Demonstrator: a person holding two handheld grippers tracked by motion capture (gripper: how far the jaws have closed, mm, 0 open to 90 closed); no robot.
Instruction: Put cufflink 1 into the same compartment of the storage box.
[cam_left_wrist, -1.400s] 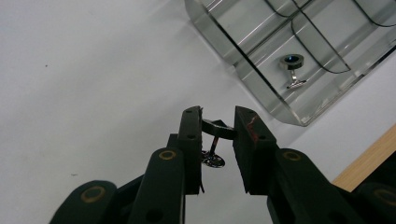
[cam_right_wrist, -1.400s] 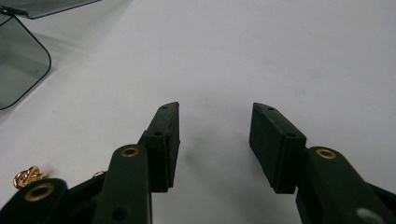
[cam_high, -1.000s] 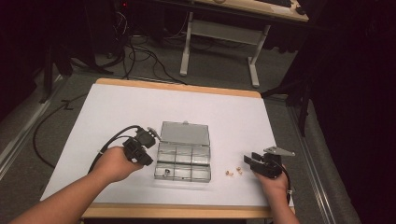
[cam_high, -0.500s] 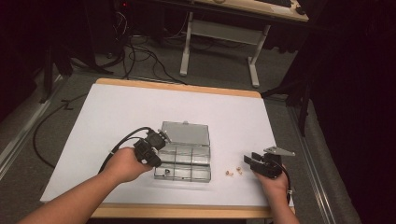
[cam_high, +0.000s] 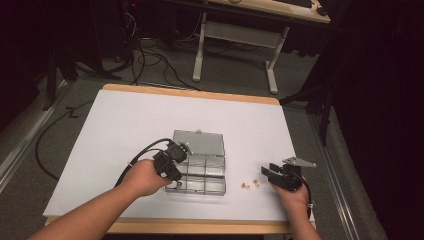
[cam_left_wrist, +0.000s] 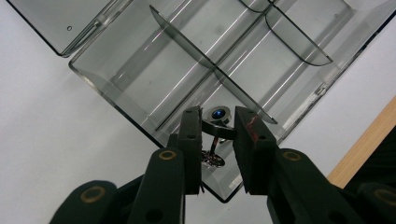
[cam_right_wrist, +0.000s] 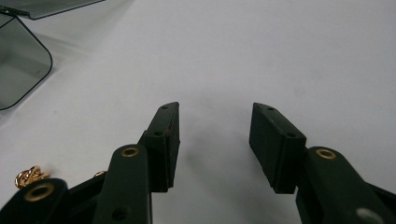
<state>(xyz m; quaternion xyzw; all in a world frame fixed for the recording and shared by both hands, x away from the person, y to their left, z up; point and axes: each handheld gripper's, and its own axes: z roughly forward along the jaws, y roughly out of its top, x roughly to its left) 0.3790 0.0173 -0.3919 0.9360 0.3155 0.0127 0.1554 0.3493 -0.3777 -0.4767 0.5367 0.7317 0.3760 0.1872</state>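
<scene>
Ring (cam_left_wrist: 217, 122) pinched in left gripper (cam_left_wrist: 217, 135) jaws over clear box (cam_left_wrist: 140, 88). Right gripper (cam_right_wrist: 214, 140) jaws spread, empty, above tabletop (cam_right_wrist: 261, 51).

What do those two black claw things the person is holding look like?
Both are black. The left gripper has two flat blocky jaws on arms with brass-ringed holes and a red smear on one pad. A black cable trails from it. The right gripper looks alike and carries a grey three-cornered plate. Forearms are bare, no sleeves.

left gripper (cam_left_wrist: 217, 128): jaws pinched narrow, pointing down | right gripper (cam_right_wrist: 215, 140): jaws apart, held low, level
</scene>
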